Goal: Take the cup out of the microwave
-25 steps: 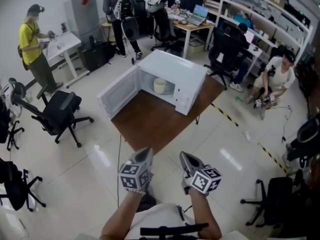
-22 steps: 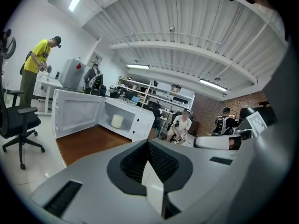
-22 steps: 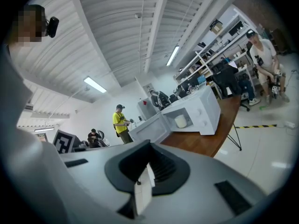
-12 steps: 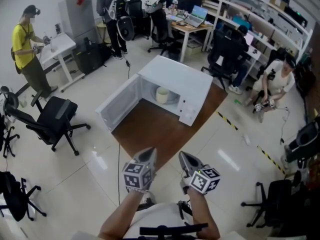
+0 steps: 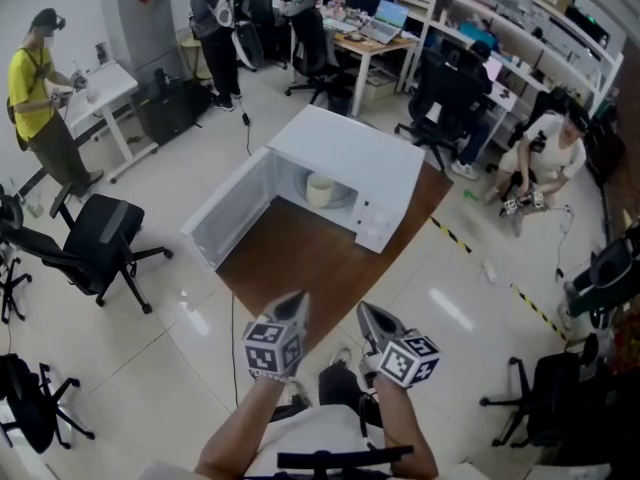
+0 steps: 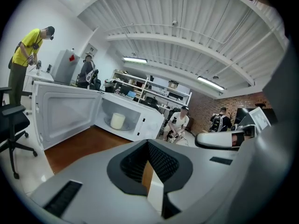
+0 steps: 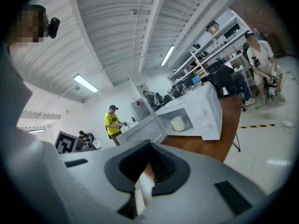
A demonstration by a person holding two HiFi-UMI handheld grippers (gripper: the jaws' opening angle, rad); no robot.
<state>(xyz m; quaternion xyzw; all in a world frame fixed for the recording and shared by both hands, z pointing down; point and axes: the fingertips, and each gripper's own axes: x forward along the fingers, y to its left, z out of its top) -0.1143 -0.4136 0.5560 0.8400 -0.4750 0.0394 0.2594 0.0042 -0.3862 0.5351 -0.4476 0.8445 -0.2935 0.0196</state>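
Observation:
A cream cup (image 5: 319, 189) stands on the turntable inside a white microwave (image 5: 352, 149). Its door (image 5: 228, 209) is swung wide open to the left. The microwave sits at the far end of a brown table (image 5: 305, 261). My left gripper (image 5: 296, 302) and right gripper (image 5: 366, 314) hover side by side over the floor just short of the table's near corner. Both are shut and hold nothing. The cup (image 6: 117, 121) lies straight ahead in the left gripper view. In the right gripper view the cup (image 7: 177, 123) lies ahead and slightly right.
A black office chair (image 5: 100, 236) stands left of the table, with more chairs (image 5: 445, 103) behind the microwave. A person in yellow (image 5: 40, 93) works at a desk (image 5: 95, 83) far left. Another person (image 5: 545, 158) sits on the floor at right. Yellow-black tape (image 5: 520, 293) marks the floor.
I have stepped closer to the table, so the open door now sits lower and further left in view. Both grippers came forward with me and stayed shut.

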